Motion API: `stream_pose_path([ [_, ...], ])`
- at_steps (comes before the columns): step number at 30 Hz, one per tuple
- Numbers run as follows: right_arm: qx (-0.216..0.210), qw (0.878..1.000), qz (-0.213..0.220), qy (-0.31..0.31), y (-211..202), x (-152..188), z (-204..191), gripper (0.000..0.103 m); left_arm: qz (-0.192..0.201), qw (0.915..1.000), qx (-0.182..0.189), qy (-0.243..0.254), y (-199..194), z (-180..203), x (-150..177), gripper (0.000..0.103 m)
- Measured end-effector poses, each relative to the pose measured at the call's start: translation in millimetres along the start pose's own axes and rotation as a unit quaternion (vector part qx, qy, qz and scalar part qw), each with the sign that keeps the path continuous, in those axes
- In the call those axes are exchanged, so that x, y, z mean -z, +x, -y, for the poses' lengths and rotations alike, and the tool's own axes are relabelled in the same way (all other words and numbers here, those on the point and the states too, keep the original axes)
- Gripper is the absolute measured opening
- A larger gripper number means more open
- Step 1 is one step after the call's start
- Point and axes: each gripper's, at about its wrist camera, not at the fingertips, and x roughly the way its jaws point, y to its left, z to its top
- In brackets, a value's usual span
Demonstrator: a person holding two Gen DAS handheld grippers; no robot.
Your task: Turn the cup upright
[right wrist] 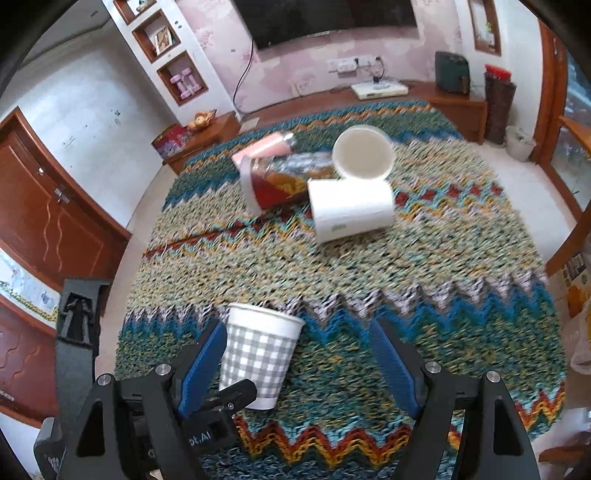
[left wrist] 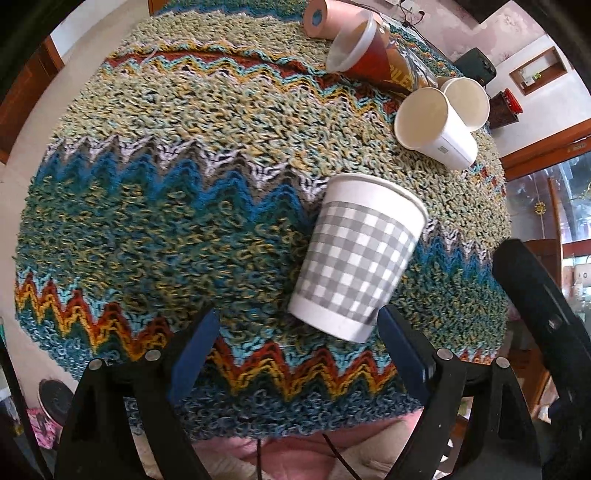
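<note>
A white paper cup with a grey checked band [left wrist: 360, 254] stands upright on the knitted zigzag cloth, rim up; it also shows in the right wrist view [right wrist: 258, 354]. My left gripper [left wrist: 295, 354] is open, its blue pads spread wide, with the cup's base just beyond the right pad [left wrist: 400, 354]. My right gripper [right wrist: 299, 365] is open and empty, with the cup beside its left pad [right wrist: 205, 365]. The left gripper's black body [right wrist: 207, 406] overlaps the cup's base there.
Two plain white cups lie on their sides at the far side [left wrist: 432, 125] [left wrist: 467, 101], also in the right wrist view [right wrist: 351, 212] [right wrist: 364, 151]. A brown clear-lidded cup [left wrist: 364, 50] and a pink roll [left wrist: 325, 16] lie beyond. The zigzag cloth [left wrist: 184, 221] covers the table.
</note>
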Motion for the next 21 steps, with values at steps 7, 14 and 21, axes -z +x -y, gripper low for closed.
stream_pose_path([
  [7, -0.037, 0.997, -0.055, 0.031, 30, 0, 0, 0.08, 0.015, 0.9998, -0.012, 0.009, -8, -5, 3, 0.089],
  [14, -0.058, 0.993, -0.095, 0.044, 50, -5, -2, 0.08, 0.023, 0.9993, -0.016, 0.026, -23, -23, 10, 0.089],
  [21, -0.07, 0.989, -0.126, 0.044, 69, -7, -4, 0.08, 0.033, 0.998, -0.02, 0.05, -31, -24, 14, 0.089],
])
